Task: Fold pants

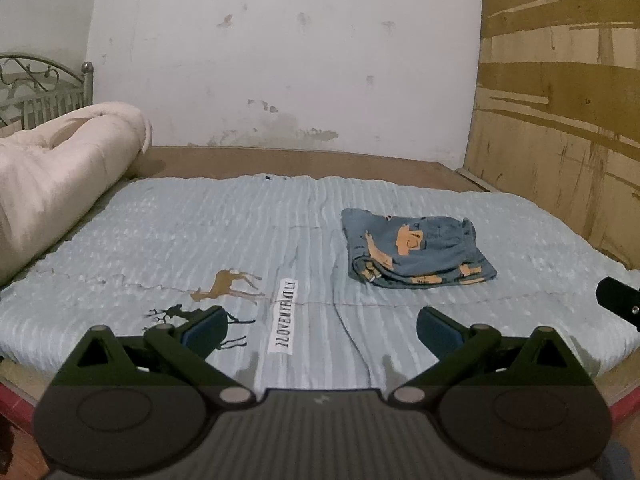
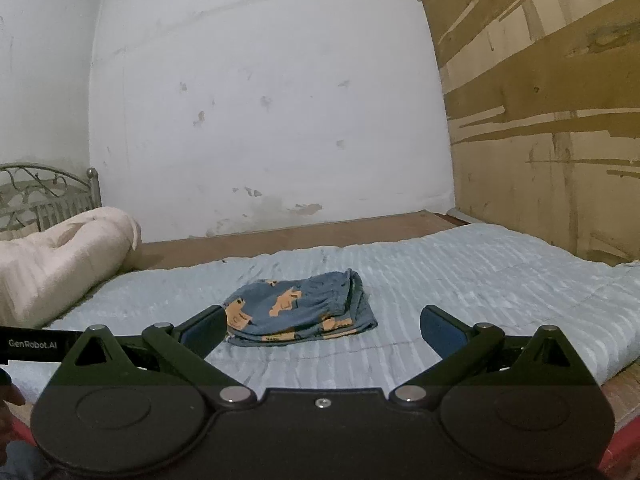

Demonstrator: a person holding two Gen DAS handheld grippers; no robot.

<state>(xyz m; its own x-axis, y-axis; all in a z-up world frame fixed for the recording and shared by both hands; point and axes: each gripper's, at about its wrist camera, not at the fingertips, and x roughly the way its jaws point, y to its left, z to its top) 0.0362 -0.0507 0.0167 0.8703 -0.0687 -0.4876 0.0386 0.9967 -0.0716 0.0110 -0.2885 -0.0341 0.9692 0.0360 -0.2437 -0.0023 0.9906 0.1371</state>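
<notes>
Stained white wall behind, plywood panel to the right, pale blue quilt spread over the bed. Pants lying folded into a compact bundle on the quilt, right of centre, well apart from both tools. Left hand-held gripper released, jaws spread wide, holding nothing. Right hand-held gripper likewise released and empty, hanging near the bundle's front edge.

Likely trouble: loose top layers sliding or springing open if nudged; a careless pinch catching quilt along with cloth; bundle looks done, so further handling risks undoing it.

Left view alone: deer print and lettered label on quilt. Right view alone: waistband gathers at bundle's far right.
</notes>
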